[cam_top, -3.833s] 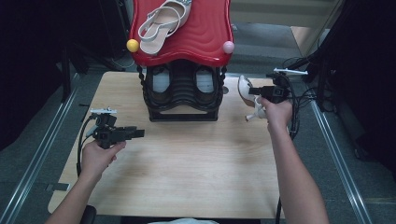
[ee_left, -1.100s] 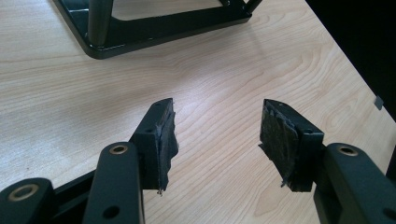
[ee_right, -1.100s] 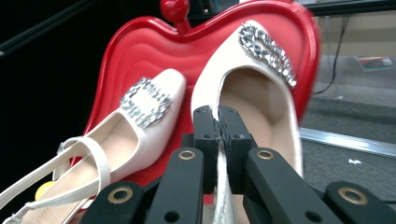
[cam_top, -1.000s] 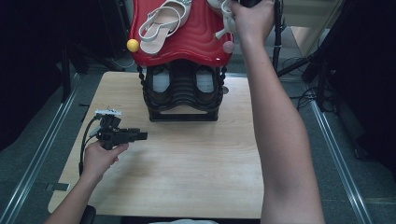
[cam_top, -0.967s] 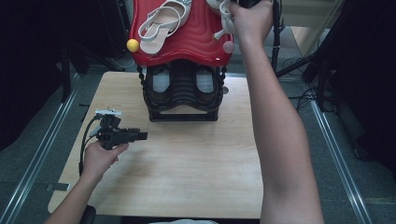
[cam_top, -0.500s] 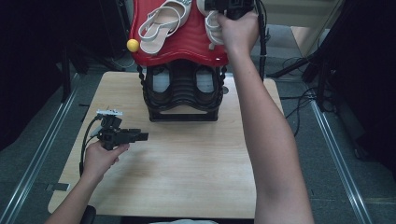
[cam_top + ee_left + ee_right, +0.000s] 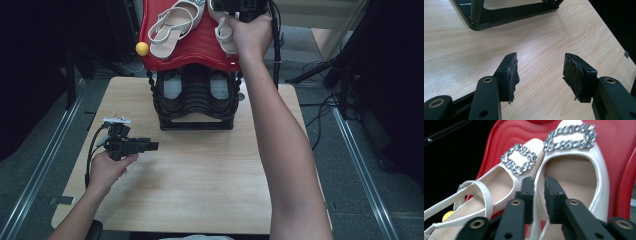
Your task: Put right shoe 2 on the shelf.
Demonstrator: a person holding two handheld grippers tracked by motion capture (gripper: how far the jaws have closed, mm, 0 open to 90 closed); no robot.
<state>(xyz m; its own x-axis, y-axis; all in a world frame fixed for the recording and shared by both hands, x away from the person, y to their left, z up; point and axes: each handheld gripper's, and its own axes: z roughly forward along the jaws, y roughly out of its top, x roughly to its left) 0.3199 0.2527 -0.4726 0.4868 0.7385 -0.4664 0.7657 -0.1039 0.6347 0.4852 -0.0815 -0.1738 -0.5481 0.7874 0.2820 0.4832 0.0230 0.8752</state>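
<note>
Nearest the camera, a person's left hand rests on the wooden surface [image 7: 200, 180], holding the left tool [image 7: 150, 146] level and pointed toward the middle of the board; seen from the left gripper view, its jaws stand released and wide apart with only bare wood between them. Beyond it, a black shoe rack [image 7: 196, 100] stands at the far-centre of the surface, 2 dark shoes [image 7: 172, 89] tucked side by side in its lower tier. Above, the rack's red wavy top shelf [image 7: 192, 47] carries 2 cream flats with rhinestone buckles; a yellow ball [image 7: 142, 48] caps its left corner. The strapped left flat [image 7: 175, 25] lies at an angle. The person's right arm stretches far over the rack, where the right tool [image 7: 539, 192] straddles the inner side wall of the right flat [image 7: 574, 177]; its jaws have just been opening, and the pads now stand slightly off the wall, which remains between them.
</note>
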